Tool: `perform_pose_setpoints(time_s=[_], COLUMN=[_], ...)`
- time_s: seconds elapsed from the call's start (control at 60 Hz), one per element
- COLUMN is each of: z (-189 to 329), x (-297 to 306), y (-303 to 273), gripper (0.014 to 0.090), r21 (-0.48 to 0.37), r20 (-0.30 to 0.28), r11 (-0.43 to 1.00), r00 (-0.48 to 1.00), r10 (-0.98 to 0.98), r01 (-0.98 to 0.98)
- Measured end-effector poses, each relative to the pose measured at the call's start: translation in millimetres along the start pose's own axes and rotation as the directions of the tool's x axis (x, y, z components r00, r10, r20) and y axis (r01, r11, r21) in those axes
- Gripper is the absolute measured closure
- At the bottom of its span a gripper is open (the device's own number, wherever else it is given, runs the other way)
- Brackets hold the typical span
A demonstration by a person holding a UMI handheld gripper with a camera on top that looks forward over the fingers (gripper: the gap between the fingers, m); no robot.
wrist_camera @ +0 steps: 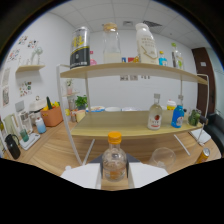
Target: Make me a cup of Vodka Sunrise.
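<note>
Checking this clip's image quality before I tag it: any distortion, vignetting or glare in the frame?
Gripper view: strong fisheye, the shelf boards bow into arcs; black vignette rings the frame; the fingers fall in the dark lower area; the orange-capped bottle just ahead is soft but readable; lighting is even, without harsh glare.

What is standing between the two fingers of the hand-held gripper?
A clear bottle with an orange cap stands between the hand-held gripper's fingers, seen in the gripper view.
</note>
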Motion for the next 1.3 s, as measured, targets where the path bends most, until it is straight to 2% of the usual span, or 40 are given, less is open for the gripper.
perform_pose_setpoints(time_s=[0.267,0.417,0.55,0.733,1.05,1.083,1.167,1.3], z=[42,63,73,75,62,58,48,22], x=[7,5,-1,-6,-5,-5,-4,-6], y=[69,101,101,116,123,125,123,100], gripper=[0.0694,0.0694,0.0694,0.0689,0.0675,0.0657,0.0529,0.0279], r21=[-0.096,-0.162,-0.17,-0.247,-0.265,-0.27,-0.265,-0.228], r20=[-0.047,-0.051,-0.041,-0.024,-0.013,-0.01,0.002,0.048], r11=[0.995,0.987,0.985,0.968,0.963,0.962,0.963,0.973], r00=[0.999,0.998,0.998,0.999,0.998,0.999,0.999,0.998], r10=[-0.01,-0.022,-0.036,-0.046,-0.059,-0.053,-0.041,-0.029], r01=[0.005,0.014,0.028,0.039,0.053,0.048,0.04,0.039])
